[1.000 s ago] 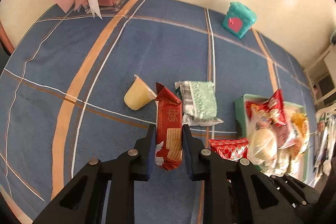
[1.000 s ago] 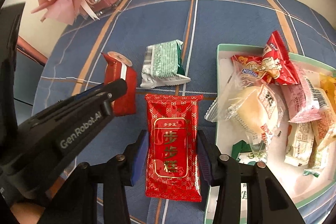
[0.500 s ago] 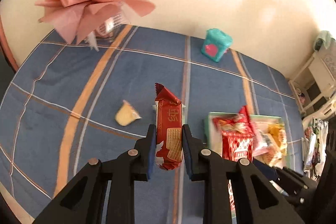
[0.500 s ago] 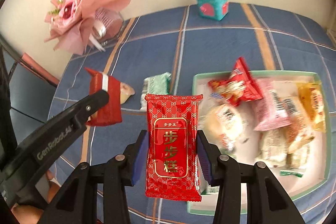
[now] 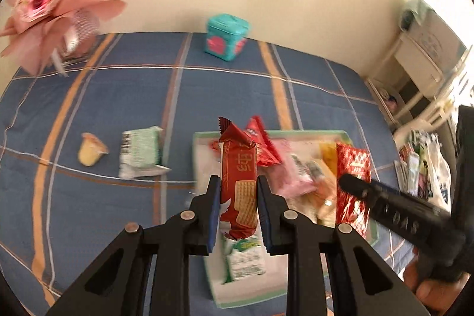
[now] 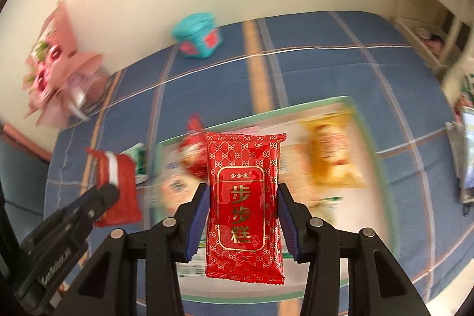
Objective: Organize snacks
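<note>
The left hand-held gripper [image 5: 238, 191] pinches a red biscuit pack [image 5: 238, 179] above the near-left part of the green tray [image 5: 198, 138]. Its view alone shows a jelly cup [image 5: 90, 151] and a green-white packet [image 5: 140, 153] on the blue table [image 5: 118, 96], left of the tray. The right hand-held gripper [image 6: 241, 209] clamps a red cake packet [image 6: 244, 206] over the tray [image 6: 340, 101] — blurred there, with a yellow bag [image 6: 331, 153] clearer.

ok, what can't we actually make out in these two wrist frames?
- Right wrist view: tray contents smeared by motion blur; the yellow packet print is unreadable.
- Right wrist view: the red cake packet held in the right gripper hides the tray's middle.
- Left wrist view: the red biscuit packet and left gripper cover part of the tray.
- Left wrist view: shelf items too small.
</note>
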Demonstrator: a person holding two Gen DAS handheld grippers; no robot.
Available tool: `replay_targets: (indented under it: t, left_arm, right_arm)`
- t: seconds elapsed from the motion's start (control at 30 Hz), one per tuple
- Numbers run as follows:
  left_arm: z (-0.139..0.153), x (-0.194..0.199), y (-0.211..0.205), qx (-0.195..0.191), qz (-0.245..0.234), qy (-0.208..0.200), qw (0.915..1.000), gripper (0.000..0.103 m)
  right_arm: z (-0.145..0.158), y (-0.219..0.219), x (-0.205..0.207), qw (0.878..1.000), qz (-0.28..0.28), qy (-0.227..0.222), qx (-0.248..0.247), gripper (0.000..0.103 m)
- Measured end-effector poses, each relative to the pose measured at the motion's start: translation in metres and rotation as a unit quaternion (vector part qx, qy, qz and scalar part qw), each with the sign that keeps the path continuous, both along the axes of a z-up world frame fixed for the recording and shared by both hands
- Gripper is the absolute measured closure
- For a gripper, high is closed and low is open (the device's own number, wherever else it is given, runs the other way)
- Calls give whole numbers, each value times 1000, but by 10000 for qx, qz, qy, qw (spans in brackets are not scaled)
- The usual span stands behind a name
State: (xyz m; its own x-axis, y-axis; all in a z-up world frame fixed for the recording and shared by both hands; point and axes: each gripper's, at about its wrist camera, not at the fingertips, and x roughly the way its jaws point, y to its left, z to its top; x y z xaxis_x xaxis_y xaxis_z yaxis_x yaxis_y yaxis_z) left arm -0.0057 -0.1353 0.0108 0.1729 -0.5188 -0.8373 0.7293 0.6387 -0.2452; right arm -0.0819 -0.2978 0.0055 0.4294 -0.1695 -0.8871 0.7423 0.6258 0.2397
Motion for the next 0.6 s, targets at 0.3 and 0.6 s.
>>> replay_targets:
  t: [0.3,0.6]
  left_arm:
    - [-16,-31,-32,187,-491,270,9983,78]
    - [-45,-39,-43,596,-646,565,9945,78]
  right_arm:
    - [-20,-47,-45,9967,-543,601,-37,55]
    - [-54,-56,-45,9935,-511,937,386,54]
